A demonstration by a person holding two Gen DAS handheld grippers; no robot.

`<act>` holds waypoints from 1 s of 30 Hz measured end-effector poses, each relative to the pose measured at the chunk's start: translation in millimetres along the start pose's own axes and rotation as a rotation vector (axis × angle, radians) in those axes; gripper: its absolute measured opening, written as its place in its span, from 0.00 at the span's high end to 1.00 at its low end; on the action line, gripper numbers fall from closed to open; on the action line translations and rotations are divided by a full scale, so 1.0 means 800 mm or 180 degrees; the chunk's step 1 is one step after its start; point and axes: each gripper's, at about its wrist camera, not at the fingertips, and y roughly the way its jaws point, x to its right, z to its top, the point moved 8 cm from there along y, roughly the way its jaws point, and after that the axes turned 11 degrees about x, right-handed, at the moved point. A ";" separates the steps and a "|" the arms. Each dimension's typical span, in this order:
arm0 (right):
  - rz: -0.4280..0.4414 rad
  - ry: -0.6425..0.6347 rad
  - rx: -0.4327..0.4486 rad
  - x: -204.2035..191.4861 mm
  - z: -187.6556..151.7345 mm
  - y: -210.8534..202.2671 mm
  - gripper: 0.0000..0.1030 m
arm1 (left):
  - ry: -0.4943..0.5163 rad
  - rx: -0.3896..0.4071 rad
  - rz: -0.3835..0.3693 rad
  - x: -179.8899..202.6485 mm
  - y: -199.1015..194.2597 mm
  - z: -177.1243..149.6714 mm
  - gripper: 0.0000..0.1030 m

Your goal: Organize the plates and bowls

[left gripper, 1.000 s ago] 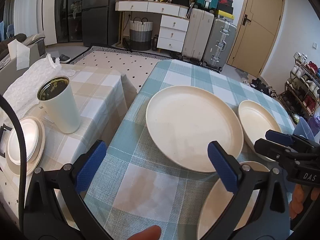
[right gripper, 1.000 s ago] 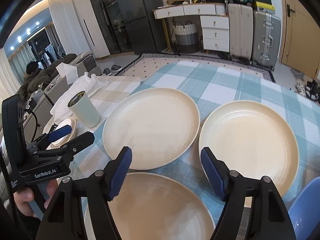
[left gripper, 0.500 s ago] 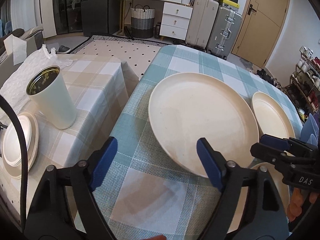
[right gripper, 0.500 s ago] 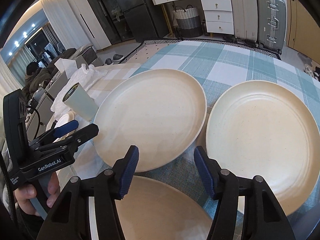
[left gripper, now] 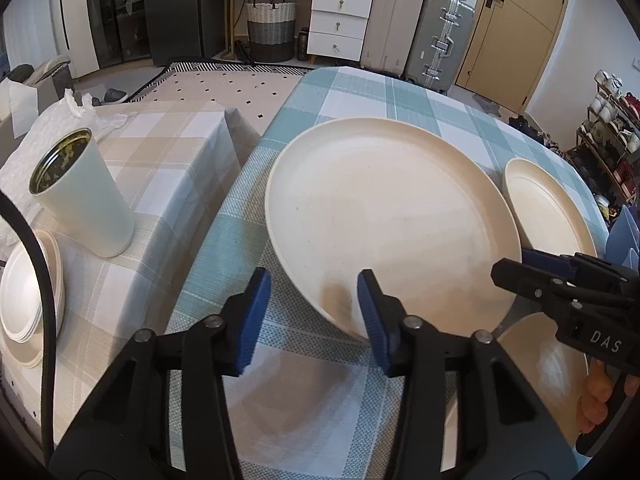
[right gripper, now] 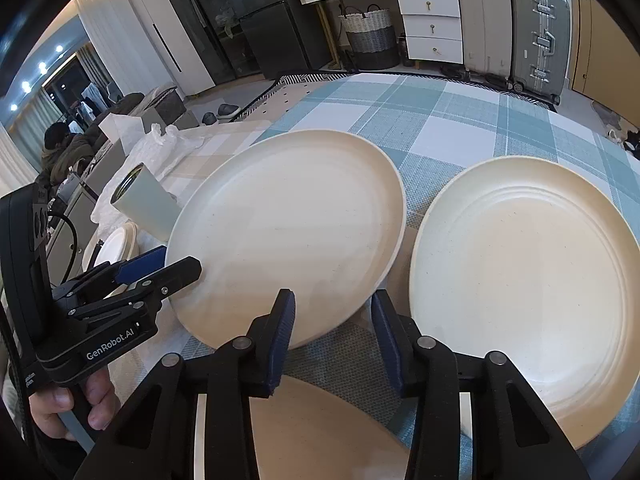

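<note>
A large cream plate [left gripper: 392, 220] lies on the teal checked table; it also shows in the right wrist view [right gripper: 288, 232]. My left gripper [left gripper: 310, 316] is open, its jaws astride the plate's near-left rim, not closed on it. My right gripper [right gripper: 332, 332] is open at the plate's near-right rim, one finger on each side of the edge. A second cream plate [right gripper: 528, 280] lies to the right, also in the left wrist view [left gripper: 548, 208]. A third plate [right gripper: 320, 432] lies nearest, under the right gripper.
A pale green cup [left gripper: 84, 200] stands on the beige checked side table [left gripper: 168, 152], with a stack of small white plates [left gripper: 28, 300] beside it. Bubble wrap [left gripper: 48, 120] lies behind. A blue object [left gripper: 624, 232] sits at the table's right edge.
Both grippers have moved forward to the large plate's near rim. Both sets of jaws have narrowed around the rim.
</note>
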 end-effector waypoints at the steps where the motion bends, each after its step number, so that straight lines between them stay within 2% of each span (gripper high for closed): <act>1: -0.0027 -0.0018 0.0002 0.001 0.000 0.001 0.64 | -0.0001 -0.0018 -0.0017 0.001 0.002 -0.002 0.66; 2: -0.0040 -0.0029 0.0003 0.002 0.000 0.001 0.65 | 0.0000 -0.0026 -0.0037 0.003 0.003 -0.003 0.69; 5: -0.0085 -0.0077 0.0013 0.004 -0.001 0.002 0.70 | 0.0024 -0.0006 0.0000 0.006 0.005 -0.002 0.69; 18: -0.0084 -0.0086 0.0036 0.004 -0.001 -0.001 0.70 | 0.0003 0.0021 -0.0021 0.005 0.006 -0.001 0.70; 30: -0.0083 -0.0253 0.0147 -0.007 0.000 -0.012 0.70 | 0.0006 0.0215 -0.0007 0.002 -0.016 0.008 0.70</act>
